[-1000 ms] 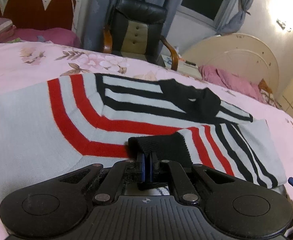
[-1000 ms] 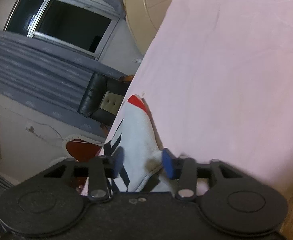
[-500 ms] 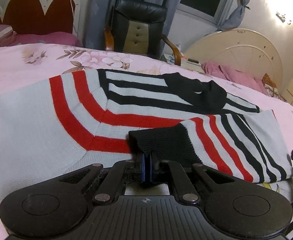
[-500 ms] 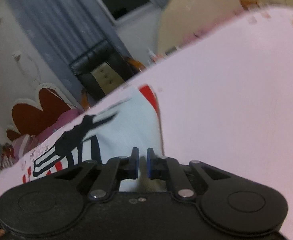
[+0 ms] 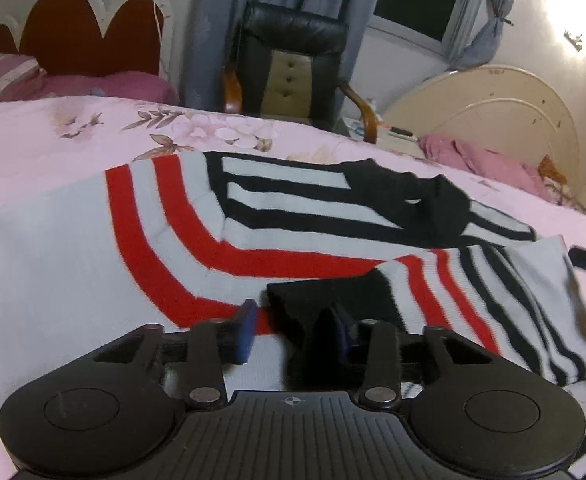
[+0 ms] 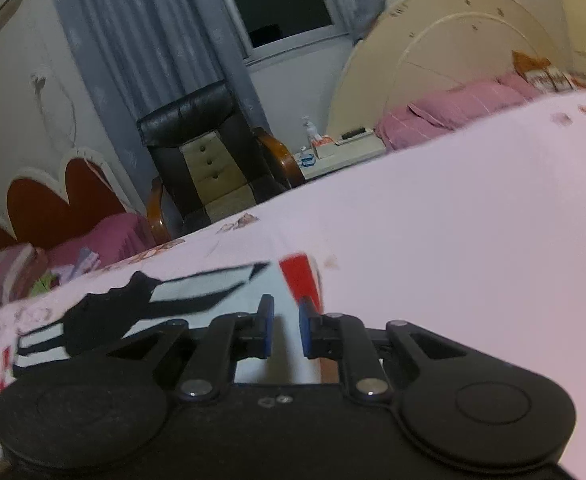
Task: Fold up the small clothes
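While opening, left tool (image 5: 291, 330) apart around sweater (image 5: 73, 264) cuff (image 5: 313, 300); right tool (image 6: 286, 326) parting, empty.

Grey sweater (image 5: 73, 264) with red and black stripes, flat on bed, sleeve seemingly folded across.

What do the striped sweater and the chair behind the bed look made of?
Striped sweater: knit yarn, likely wool or acrylic, matte; fine ribbing shows on the folded sleeve. Chair: black leather or imitation, glossy and creased, with varnished wooden armrests.
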Demonstrator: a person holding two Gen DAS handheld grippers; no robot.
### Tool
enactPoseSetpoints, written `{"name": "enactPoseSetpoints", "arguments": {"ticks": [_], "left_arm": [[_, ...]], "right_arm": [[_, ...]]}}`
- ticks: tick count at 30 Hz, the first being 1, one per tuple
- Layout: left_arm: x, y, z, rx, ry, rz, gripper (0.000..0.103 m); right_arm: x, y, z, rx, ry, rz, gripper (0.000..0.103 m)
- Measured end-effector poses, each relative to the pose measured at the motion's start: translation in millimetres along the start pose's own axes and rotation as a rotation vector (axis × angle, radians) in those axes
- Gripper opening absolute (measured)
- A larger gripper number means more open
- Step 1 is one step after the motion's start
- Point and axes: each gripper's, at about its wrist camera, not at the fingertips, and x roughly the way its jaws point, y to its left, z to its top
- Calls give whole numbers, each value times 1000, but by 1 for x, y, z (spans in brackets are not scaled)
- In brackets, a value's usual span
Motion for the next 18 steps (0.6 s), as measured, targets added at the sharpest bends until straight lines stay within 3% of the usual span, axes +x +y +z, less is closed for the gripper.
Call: {"name": "enactPoseSetpoints", "arguments": {"ticks": [4, 8, 10, 12, 14, 16, 17, 18], "left_arm": [[2, -2, -2, 17, -10, 21, 38], [2, -9, -5, 69, -33, 48, 39], [-4, -9, -3, 65, -33, 54, 42], [-22, -4, -6, 45, -89, 71, 57], [-38, 3, -15, 27, -139, 89, 62], [-35, 9, -22, 29, -72, 97, 62], [-29, 10, -26, 52, -39, 102, 62], [-30, 9, -29, 69, -59, 106, 62]], "right_arm": [[39, -1, 1, -81, 107, -90, 0], [38, 2, -1, -120, 101, -114, 0], [19, 4, -1, -84, 81, -113, 16], [-12, 5, -8, -51, 33, -61, 17], [-49, 12, -27, -76, -11, -16, 19], [-75, 14, -50, -95, -19, 9, 20], [-76, 15, -61, -118, 11, -2, 21], [-69, 16, -72, -141, 64, -40, 24]]}}
